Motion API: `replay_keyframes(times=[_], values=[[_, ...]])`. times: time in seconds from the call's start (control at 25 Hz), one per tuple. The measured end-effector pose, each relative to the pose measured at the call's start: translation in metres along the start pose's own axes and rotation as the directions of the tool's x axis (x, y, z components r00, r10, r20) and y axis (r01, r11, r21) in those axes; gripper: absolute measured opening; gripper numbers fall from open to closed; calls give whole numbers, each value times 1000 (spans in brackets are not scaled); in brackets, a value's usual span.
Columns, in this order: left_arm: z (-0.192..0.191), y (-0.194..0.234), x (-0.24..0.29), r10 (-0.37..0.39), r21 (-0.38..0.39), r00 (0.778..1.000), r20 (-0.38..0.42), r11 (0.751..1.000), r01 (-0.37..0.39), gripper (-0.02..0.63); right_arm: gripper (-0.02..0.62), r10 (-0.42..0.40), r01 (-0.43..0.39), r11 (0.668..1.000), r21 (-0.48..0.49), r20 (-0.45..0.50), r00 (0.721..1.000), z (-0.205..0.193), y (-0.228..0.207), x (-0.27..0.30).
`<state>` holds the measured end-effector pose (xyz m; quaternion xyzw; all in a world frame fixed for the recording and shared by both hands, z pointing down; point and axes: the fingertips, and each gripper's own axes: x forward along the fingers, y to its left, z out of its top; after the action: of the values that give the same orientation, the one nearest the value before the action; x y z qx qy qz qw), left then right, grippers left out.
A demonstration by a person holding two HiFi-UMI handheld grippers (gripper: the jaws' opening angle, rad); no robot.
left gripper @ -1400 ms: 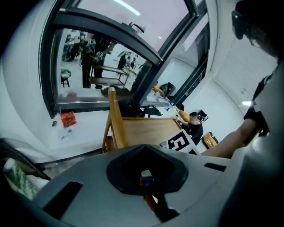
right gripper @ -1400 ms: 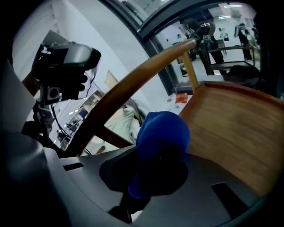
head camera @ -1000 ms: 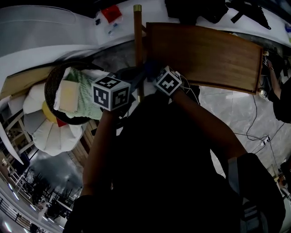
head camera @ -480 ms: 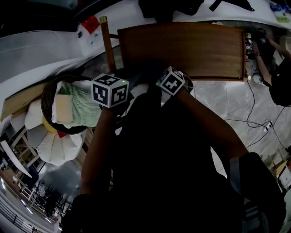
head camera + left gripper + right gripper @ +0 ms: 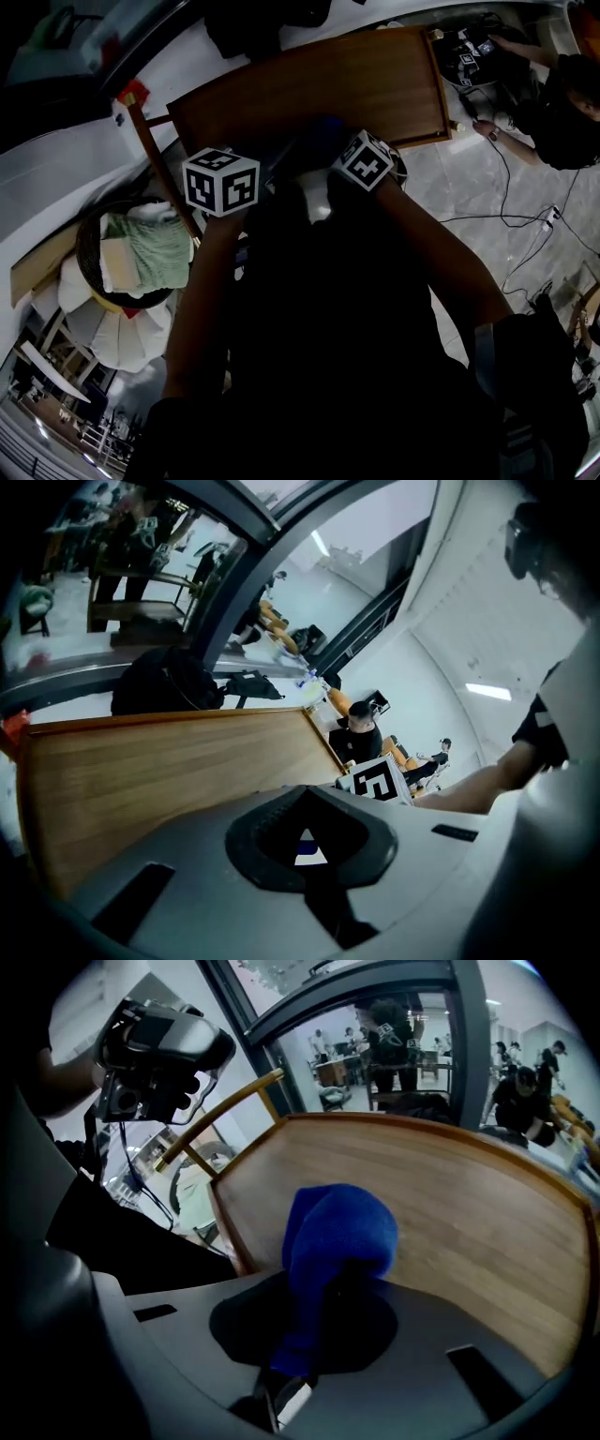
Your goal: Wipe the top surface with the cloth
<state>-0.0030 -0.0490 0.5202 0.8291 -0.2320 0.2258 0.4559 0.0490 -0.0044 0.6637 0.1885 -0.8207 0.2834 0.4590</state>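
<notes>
Blue cloth (image 5: 337,1241) clamped in the right claw (image 5: 330,1288), bunched out ahead of its tips — wooden desk (image 5: 459,1204) top lies just beyond it. Left claw (image 5: 307,844) has its jaws together, nothing between — desk ahead of it too.

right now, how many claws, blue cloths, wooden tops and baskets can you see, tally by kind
claws: 2 (left claw, right claw)
blue cloth: 1, gripped in the right claw
wooden top: 1
basket: 1
total: 5
</notes>
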Motion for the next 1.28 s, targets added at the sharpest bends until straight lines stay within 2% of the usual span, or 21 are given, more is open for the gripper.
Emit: replay_keyframes(times=[0.16, 0.44, 0.68, 0.8, 0.96, 1.28], values=[[17, -24, 35, -49, 19, 999, -7, 999, 49, 9, 61, -48, 48, 998, 32, 8, 999, -26, -37, -28], [41, -53, 82, -85, 63, 996, -25, 994, 86, 8, 61, -126, 124, 987, 102, 7, 992, -67, -93, -70], [45, -78, 114, -118, 65, 992, -34, 991, 120, 8, 61, -185, 185, 970, 155, -17, 983, -96, -129, -101], [45, -84, 121, -123, 66, 992, -35, 990, 125, 8, 61, -211, 213, 961, 174, -30, 977, -104, -142, -111], [46, -90, 124, -124, 63, 992, -24, 990, 125, 8, 61, -239, 242, 958, 156, -42, 970, -110, -149, -119], [46, -82, 108, -89, 53, 996, 28, 995, 88, 8, 61, -303, 310, 934, 177, -66, 951, -114, -159, -121]])
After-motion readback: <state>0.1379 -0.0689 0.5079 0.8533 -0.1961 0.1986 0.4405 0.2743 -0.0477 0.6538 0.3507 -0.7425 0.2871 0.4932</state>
